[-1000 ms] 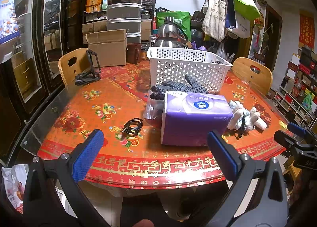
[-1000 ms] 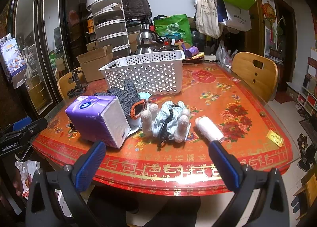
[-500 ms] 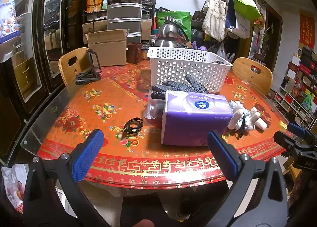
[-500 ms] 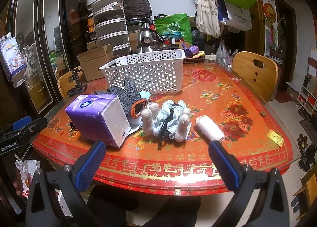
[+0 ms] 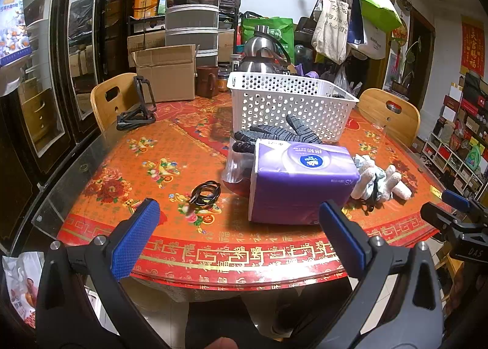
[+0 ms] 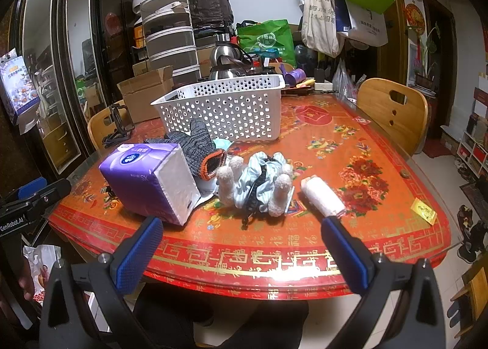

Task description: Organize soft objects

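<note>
Nothing on the table (image 5: 100,166) has shifted since a second ago, and both grippers hang where they were, off its near edge. We hold the left gripper (image 5: 238,230) with its blue pads spread wide and empty; the right gripper (image 6: 244,245) is equally wide, gripping nothing.

Nearest us lies the purple tissue pack (image 6: 149,178), on its side, left of centre in the right view. A black cable coil (image 5: 206,192) sits to its left on the cloth. Just right of the pack we see a light blue scrunchie (image 6: 262,178) bunched with white knit gloves (image 6: 228,178), and beside those a white roll (image 6: 320,196). Behind the pack, grey striped gloves (image 5: 283,132) with an orange cuff rest against it. Farther back stands the white perforated basket (image 6: 225,108), upright. Beyond it we make out a steel kettle (image 5: 259,53) and a cardboard box (image 5: 166,74).
</note>
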